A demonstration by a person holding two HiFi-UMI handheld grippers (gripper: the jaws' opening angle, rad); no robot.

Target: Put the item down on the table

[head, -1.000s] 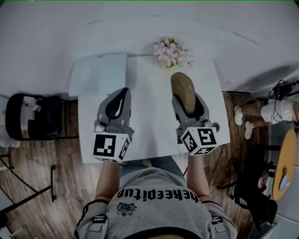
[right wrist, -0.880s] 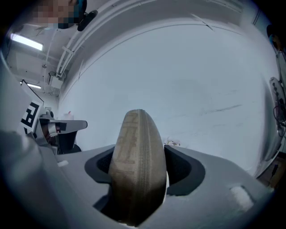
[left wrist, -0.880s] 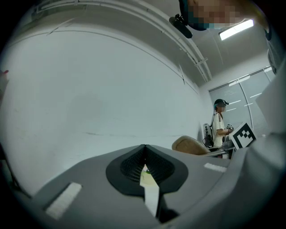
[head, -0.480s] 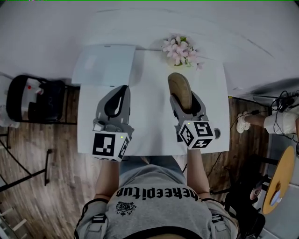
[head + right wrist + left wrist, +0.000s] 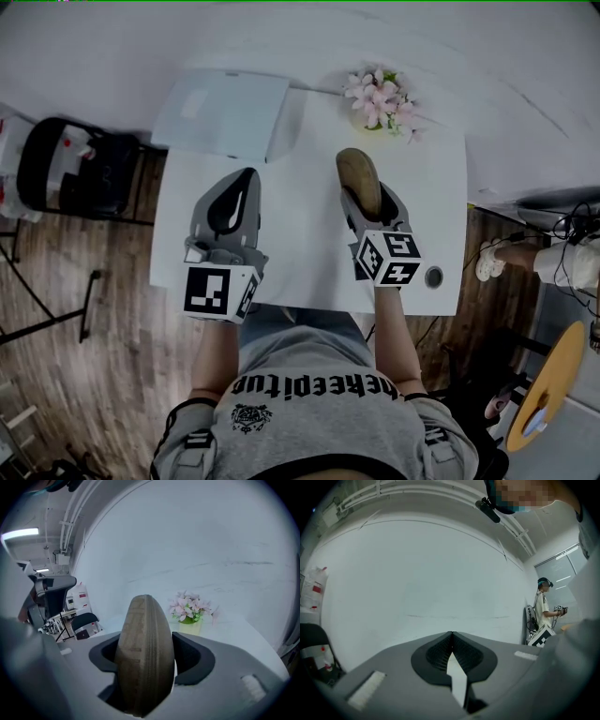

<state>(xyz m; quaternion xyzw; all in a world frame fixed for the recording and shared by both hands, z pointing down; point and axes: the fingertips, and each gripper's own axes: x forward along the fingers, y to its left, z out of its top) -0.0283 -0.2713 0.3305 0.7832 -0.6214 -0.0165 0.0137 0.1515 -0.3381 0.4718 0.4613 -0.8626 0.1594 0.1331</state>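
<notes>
A brown oval item (image 5: 358, 176) with a ribbed edge stands on its edge between the jaws of my right gripper (image 5: 367, 202), which is shut on it above the white table (image 5: 309, 272). In the right gripper view the item (image 5: 144, 658) fills the space between the jaws of the right gripper (image 5: 146, 644) and hides their tips. My left gripper (image 5: 246, 178) hovers over the table's left part, and in the left gripper view the left gripper (image 5: 452, 634) is shut with its tips touching and nothing held.
A pot of pink flowers (image 5: 380, 98) stands at the table's far edge, just beyond the item. A flat white panel (image 5: 220, 114) lies at the far left corner. A round hole (image 5: 433, 277) sits near the right front corner. A black chair (image 5: 66, 178) stands left of the table.
The head view has shifted, so the table sits a little to the right. The right gripper still holds the item, now slightly further from the flowers. The left gripper has barely moved.
</notes>
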